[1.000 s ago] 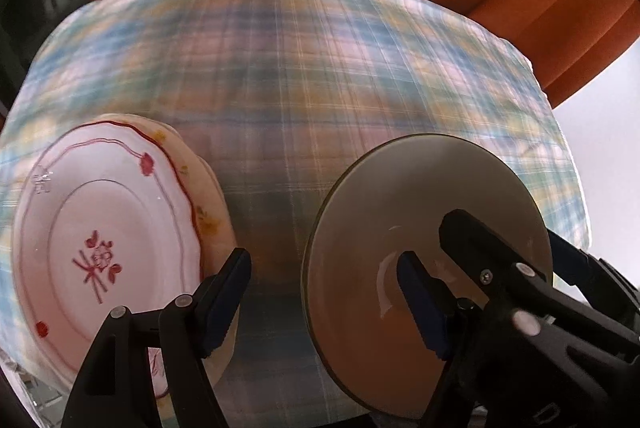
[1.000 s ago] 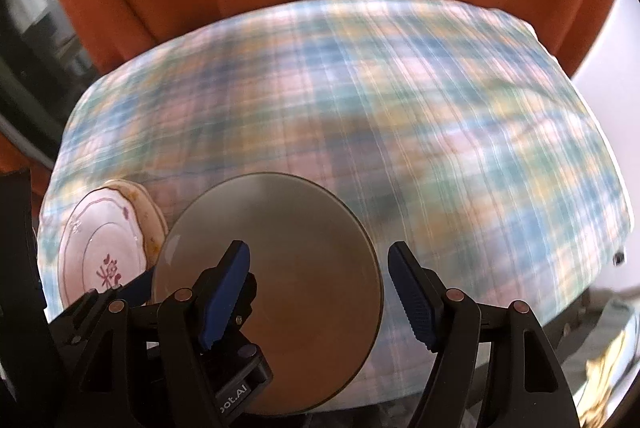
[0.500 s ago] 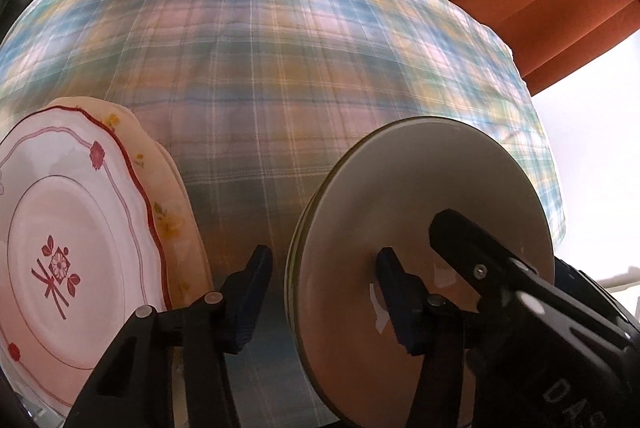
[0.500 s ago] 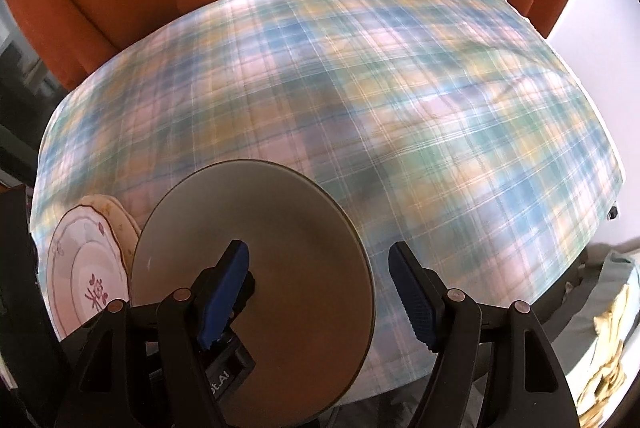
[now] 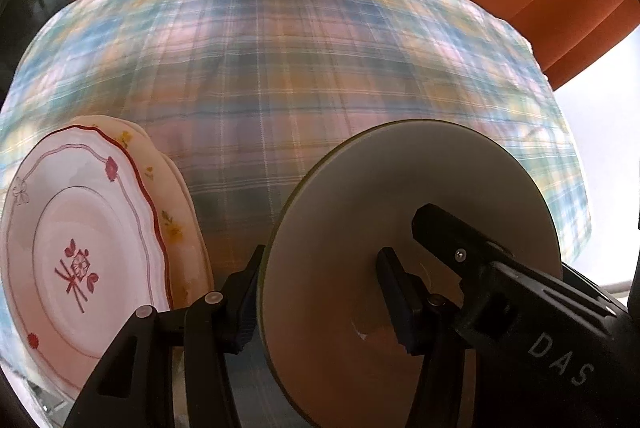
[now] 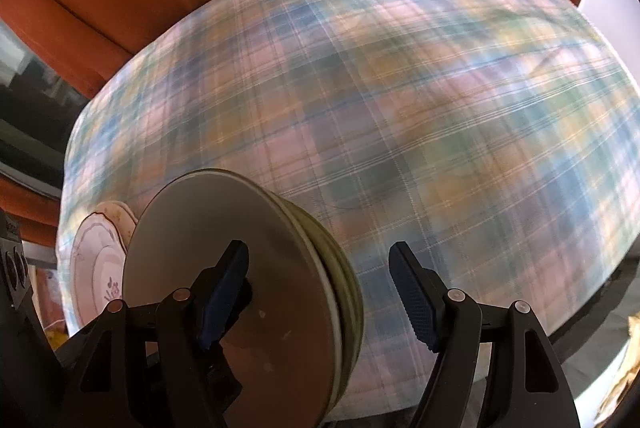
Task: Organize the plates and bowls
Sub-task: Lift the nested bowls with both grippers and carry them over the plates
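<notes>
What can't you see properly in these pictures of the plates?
- Left wrist view: the grey plate hides the cloth behind it, and the left gripper covers its near rim.
- Left wrist view: the cream plate is mostly hidden under the red-patterned plate.
- Right wrist view: the grey plate covers most of the patterned plates; their design is too small.
- Both views: the checked tablecloth is blurred.
- Right wrist view: the right gripper is open.
</notes>
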`<action>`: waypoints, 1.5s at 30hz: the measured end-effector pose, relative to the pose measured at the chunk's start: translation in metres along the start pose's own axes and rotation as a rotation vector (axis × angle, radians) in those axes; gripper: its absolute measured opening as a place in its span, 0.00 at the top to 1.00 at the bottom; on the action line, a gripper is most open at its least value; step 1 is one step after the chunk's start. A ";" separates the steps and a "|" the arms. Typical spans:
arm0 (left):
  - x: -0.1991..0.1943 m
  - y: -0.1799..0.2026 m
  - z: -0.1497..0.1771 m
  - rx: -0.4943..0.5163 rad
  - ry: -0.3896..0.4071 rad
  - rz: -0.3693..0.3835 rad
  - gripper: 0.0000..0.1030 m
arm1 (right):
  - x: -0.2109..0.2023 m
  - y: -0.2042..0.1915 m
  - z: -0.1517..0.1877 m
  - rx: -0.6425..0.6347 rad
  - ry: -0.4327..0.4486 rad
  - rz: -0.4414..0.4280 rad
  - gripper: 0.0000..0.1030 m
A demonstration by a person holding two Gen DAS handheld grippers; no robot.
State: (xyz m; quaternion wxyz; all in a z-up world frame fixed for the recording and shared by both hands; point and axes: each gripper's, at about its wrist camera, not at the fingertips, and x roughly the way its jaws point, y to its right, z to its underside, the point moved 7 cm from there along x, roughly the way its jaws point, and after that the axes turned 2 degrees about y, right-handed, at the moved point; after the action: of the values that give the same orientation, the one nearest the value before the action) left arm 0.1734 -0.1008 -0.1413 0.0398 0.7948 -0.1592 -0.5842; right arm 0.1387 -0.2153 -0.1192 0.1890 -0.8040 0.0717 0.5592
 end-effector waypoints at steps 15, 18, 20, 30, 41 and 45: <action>-0.003 0.007 0.000 0.005 -0.018 -0.164 0.54 | 0.013 -0.004 0.000 -0.047 -0.082 -0.194 0.56; -0.004 0.008 0.002 0.012 -0.029 -0.199 0.54 | 0.012 -0.004 0.001 -0.062 -0.084 -0.193 0.56; -0.004 0.008 0.003 0.008 -0.031 -0.210 0.55 | 0.012 -0.005 0.001 -0.080 -0.088 -0.187 0.56; -0.017 0.012 0.002 -0.038 -0.019 -0.257 0.56 | 0.009 -0.006 -0.004 -0.103 -0.101 -0.233 0.56; -0.052 0.018 0.002 -0.141 0.041 -0.301 0.56 | -0.021 -0.016 -0.016 -0.161 -0.077 -0.303 0.56; -0.060 0.013 0.005 -0.161 0.055 -0.310 0.56 | -0.029 -0.023 -0.014 -0.185 -0.074 -0.324 0.56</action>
State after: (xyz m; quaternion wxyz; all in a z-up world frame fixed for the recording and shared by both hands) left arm 0.1497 -0.0941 -0.0847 0.0172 0.8198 0.0136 -0.5723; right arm 0.1484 -0.2022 -0.0826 0.2042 -0.7979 -0.1173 0.5549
